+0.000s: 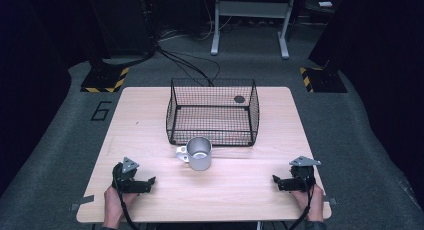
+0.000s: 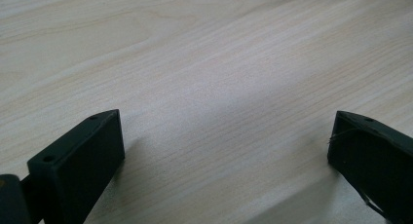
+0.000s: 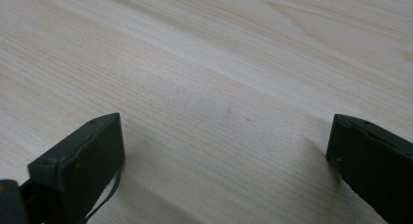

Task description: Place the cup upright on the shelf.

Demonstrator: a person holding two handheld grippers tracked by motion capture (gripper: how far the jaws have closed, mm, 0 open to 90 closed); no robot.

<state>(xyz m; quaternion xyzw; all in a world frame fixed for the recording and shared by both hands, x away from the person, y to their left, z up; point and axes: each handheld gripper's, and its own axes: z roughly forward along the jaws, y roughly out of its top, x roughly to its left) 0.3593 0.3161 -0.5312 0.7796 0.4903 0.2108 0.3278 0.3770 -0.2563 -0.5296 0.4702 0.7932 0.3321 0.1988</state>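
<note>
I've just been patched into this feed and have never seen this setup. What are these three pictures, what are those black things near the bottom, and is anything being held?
No robot arm here: a person sits at a wooden table and holds a hand-operated two-jaw gripper in each hand. The high view looks forward and down from above the person's side. In it the left gripper and right gripper rest near the table's near edge, jaws pointing inward toward each other.

The other two pictures come from cameras riding on the grippers, looking along their black jaws. In both the jaws stand wide apart with only bare wood between them, so both are open and hold nothing.

On the table stands a metal mug, upright, its handle toward the person's left. Just behind it is a black wire basket; it looks empty.
</note>
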